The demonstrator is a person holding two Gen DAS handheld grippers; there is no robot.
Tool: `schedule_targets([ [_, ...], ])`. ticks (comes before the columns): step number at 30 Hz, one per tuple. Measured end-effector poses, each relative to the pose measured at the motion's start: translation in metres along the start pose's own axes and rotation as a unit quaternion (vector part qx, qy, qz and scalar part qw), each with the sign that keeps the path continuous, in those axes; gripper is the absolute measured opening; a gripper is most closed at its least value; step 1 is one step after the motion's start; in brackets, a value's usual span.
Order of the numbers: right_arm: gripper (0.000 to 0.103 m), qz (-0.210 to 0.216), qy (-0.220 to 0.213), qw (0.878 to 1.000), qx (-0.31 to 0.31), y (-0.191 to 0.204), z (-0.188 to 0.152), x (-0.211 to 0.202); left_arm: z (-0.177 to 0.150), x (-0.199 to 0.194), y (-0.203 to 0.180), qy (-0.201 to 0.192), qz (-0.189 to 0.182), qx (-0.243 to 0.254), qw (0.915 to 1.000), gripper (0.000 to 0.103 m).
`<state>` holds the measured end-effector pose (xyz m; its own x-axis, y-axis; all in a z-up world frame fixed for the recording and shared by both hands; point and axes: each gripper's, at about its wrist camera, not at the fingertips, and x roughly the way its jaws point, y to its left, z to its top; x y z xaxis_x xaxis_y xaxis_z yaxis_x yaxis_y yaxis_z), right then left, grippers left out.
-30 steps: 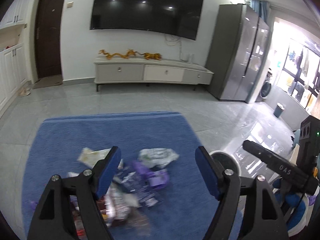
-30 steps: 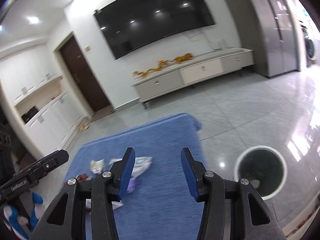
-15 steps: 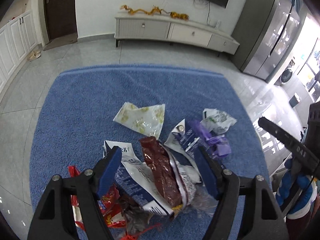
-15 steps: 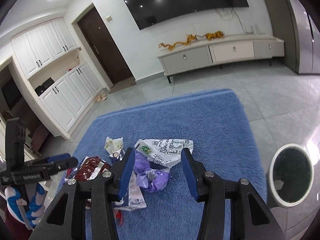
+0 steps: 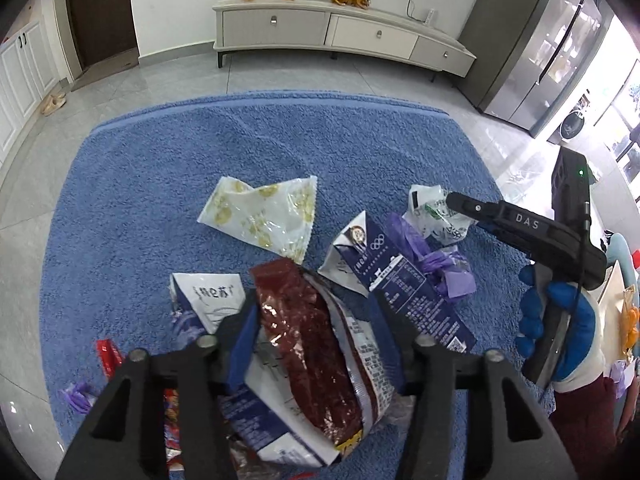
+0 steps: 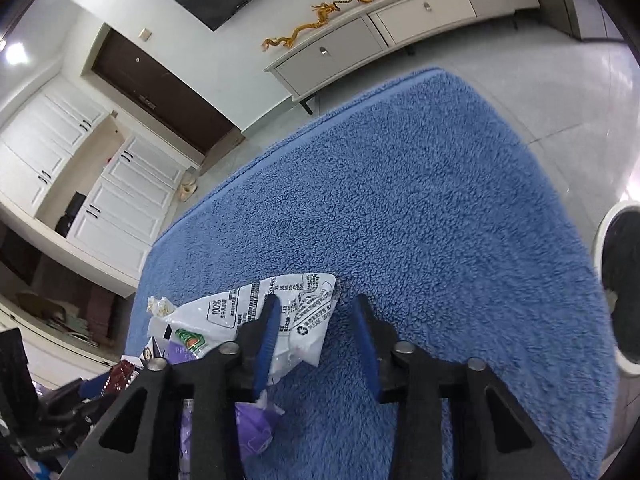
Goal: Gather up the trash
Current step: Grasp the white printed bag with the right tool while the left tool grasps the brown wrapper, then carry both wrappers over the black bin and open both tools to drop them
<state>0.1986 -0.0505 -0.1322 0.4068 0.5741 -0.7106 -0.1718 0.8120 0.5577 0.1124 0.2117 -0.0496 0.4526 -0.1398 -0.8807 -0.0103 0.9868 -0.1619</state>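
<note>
Trash: wrappers lie in a loose heap on the blue rug (image 5: 160, 184); I see a red wrapper (image 5: 304, 328), a navy carton (image 5: 404, 284), a yellow-dotted packet (image 5: 264, 212) and a white bag (image 6: 288, 312)
Bin: round, at the rug's right edge (image 6: 622, 280); well apart from the heap
Left hand-held gripper (image 5: 320, 344): spread wide, straddling the red wrapper; pads on either side, not yet pressing, as far as I can tell
Right hand-held gripper (image 6: 316, 340): spread; left pad over the white bag, right pad above bare rug
Step in hand: I judge it to be the first pick, left side on the red wrapper
Doing it well: I would lower until the pads flank the crumpled ridge, then squeeze on the foil alone; layers beneath could lift with it; crinkly film may slip, so bite deep; right side should shift left to centre on the white bag
</note>
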Motion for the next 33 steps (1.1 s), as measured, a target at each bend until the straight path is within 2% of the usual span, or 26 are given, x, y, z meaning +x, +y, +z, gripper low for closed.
schedule_targets([
  [1,0.028,0.002,0.001,1.000,0.000,-0.001,0.001,0.000,-0.001,0.002,-0.001,0.001,0.000,-0.002,1.0000,0.033],
  [3,0.018,0.009,0.005,1.000,-0.001,0.000,0.003,0.000,-0.001,0.003,-0.004,-0.001,0.001,-0.003,1.0000,0.021],
  [4,0.015,0.010,0.007,1.000,-0.005,0.001,0.003,0.000,-0.002,0.003,-0.005,-0.003,0.001,-0.004,1.0000,0.018],
  [9,0.011,0.011,-0.006,1.000,-0.026,0.007,-0.001,-0.011,-0.006,-0.010,-0.009,-0.028,0.004,-0.005,0.9996,0.009],
  [18,0.011,0.028,-0.078,0.996,-0.035,0.022,-0.010,-0.066,-0.007,-0.069,-0.023,-0.096,0.005,0.001,0.9953,0.008],
  [24,0.011,0.036,-0.122,0.992,-0.029,0.021,-0.016,-0.110,0.001,-0.100,-0.054,-0.130,-0.009,0.024,0.9912,0.007],
  [29,0.011,0.028,-0.148,0.989,-0.003,-0.002,-0.021,-0.140,0.012,-0.101,-0.097,-0.139,-0.028,0.055,0.9884,0.007],
  [33,0.011,0.004,-0.175,0.984,0.035,-0.040,-0.027,-0.170,0.029,-0.086,-0.144,-0.130,-0.054,0.085,0.9865,0.007],
])
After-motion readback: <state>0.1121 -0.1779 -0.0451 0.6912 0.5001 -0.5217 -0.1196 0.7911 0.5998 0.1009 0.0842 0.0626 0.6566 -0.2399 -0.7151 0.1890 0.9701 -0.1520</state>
